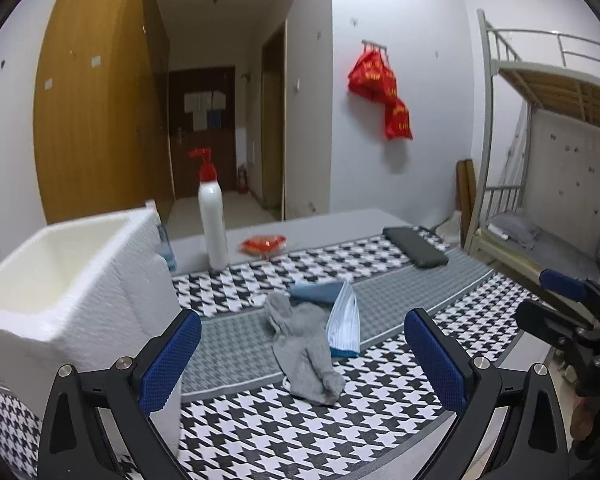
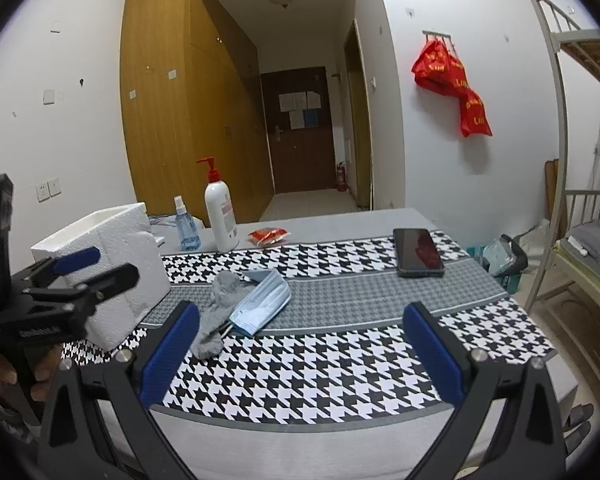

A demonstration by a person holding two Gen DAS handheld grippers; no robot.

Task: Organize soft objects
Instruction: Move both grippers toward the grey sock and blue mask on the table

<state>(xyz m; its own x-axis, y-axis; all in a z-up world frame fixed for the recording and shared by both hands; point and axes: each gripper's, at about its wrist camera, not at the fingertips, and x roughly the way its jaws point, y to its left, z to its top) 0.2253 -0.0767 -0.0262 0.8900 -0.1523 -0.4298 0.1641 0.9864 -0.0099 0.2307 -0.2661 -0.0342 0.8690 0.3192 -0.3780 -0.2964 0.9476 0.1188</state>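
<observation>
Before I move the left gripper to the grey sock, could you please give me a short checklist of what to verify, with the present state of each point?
1. Left gripper jaws open and holding nothing: ok.
2. Crumpled grey sock lies free on the houndstooth cloth, right ahead of the jaws: ok.
3. Sock separate from the light blue pleated face mask: not ok, the two overlap and touch.
4. White foam box open at the top: ok. What is inside it: cannot tell.
5. Right gripper open and away from the sock: ok.
6. Black smartphone and white pump bottle with red top stand clear of the path: ok.
</observation>
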